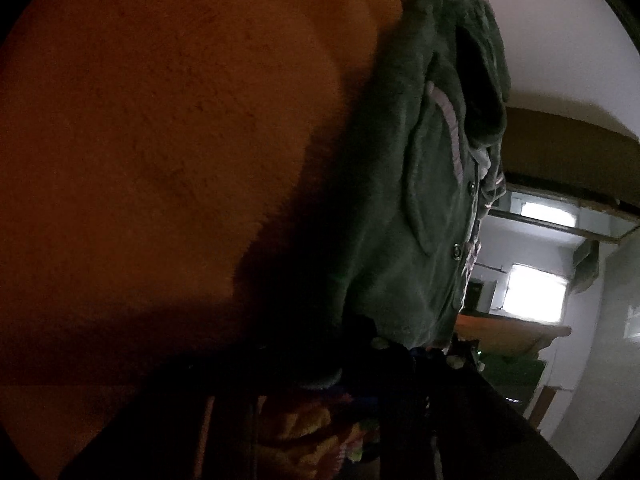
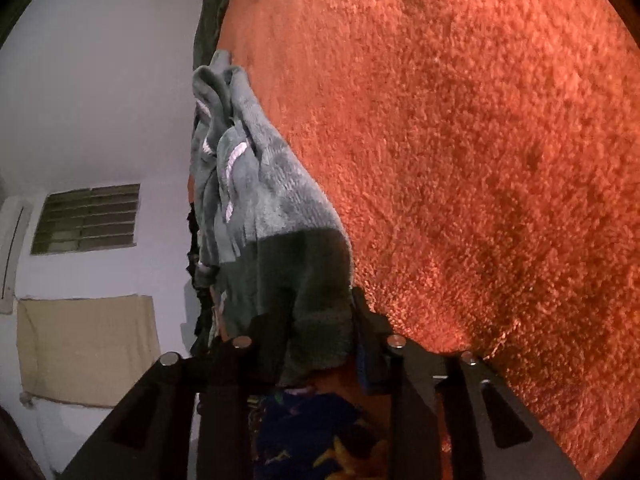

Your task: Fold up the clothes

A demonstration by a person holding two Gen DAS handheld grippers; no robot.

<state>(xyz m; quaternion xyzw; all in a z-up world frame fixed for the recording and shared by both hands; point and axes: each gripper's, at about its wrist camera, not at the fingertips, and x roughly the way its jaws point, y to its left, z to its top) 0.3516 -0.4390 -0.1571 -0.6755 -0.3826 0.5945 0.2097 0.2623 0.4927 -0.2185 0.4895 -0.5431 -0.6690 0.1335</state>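
Right wrist view, nearest first: the right tool (image 2: 316,360) is sitting with its black fingers (image 2: 224,368) partly closed, and the lower edge of the grey-green fleece garment (image 2: 280,240) is hanging down between them. The fleece is filling the gap, the fingers are lying against it on both sides, and the tool is gripping that hem. Under the tool, a dark blue patterned cloth (image 2: 304,432) with yellow shapes is showing.

Above the grip, the garment is bunching upward in folds, with pale trim strips catching light. It is lying against an orange shaggy blanket (image 2: 480,160) that is filling the right side of the view. Beyond, on the left, a pale wall (image 2: 100,80) is carrying a barred vent window (image 2: 86,218) and a tan cloth panel (image 2: 88,348).

Left wrist view, very dark: the left tool (image 1: 384,360) is sitting in deep shadow, and its fingers are barely readable. The garment's lower corner (image 1: 400,240) is coming down right to the tool, but whether the tool is gripping it I cannot tell. The garment's button row is running up its right edge. The blanket (image 1: 160,120) is lying behind it on the left. Farther off on the right, bright windows (image 1: 536,292) are glowing in a pale room.
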